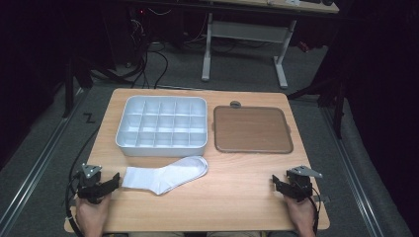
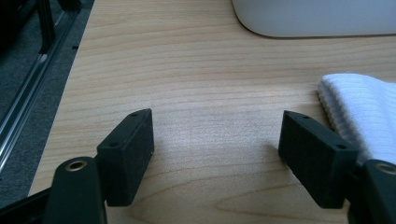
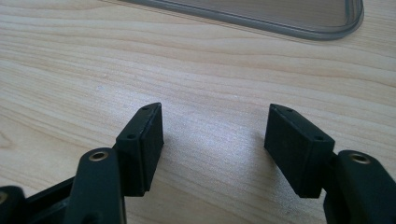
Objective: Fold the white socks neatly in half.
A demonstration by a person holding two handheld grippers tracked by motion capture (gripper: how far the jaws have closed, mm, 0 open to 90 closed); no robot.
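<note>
On the wooden surface (image 1: pixel 237 197), a white sock (image 1: pixel 165 177) lay flat just in front of a pale divided box (image 1: pixel 162 126), whose many small compartments looked bare from the high view. Beside that box, to its right and not touching it, sat a brown tray (image 1: pixel 252 129) with a grey rim, and a small grey round thing (image 1: pixel 235 104) rested behind the tray's far edge; what it was could not be told.

Left of the sock, the left claw (image 1: pixel 114 180) rested low at the near corner of the surface, held by a hand (image 1: pixel 90 217). Its jaws stood wide apart with nothing between them, and the cuff end of the sock lay just beside its right jaw, as the left gripper view showed; whether jaw and cloth touched could not be told. A corner of the box showed farther off in that view.

Well to the right of the sock, the right claw (image 1: pixel 274 183) sat near the other near corner, in front of the tray, held by the other hand (image 1: pixel 301 215). It was released too, jaws spread over bare wood.
</note>
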